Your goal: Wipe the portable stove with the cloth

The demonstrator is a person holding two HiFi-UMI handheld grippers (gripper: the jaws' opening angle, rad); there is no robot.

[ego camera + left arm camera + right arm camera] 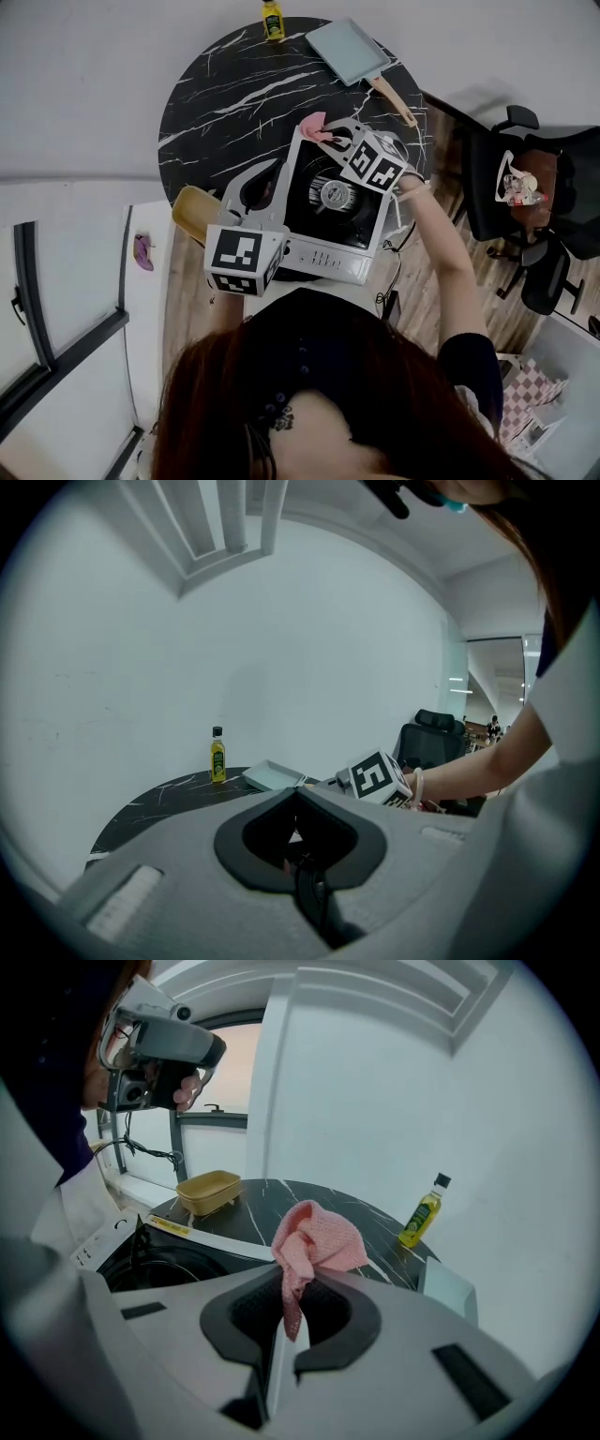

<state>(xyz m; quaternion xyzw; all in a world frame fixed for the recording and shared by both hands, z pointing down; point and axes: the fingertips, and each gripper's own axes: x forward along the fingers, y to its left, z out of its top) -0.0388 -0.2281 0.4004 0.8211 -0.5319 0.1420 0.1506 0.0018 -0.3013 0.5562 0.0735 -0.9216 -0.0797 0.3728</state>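
- We hold our left gripper [270, 180] on our near left, marker cube toward us, jaws pressed together with nothing between them
- Our right forearm [448, 246] is bare and reaches forward from our right side
- Our right gripper [330, 138] points forward and to the left, jaws clamped on the pink cloth [317, 1234], which bunches above the tips

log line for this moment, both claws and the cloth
right claw shut on pink cloth | cloth at portable stove far corner, contact unclear | left claw shut, empty
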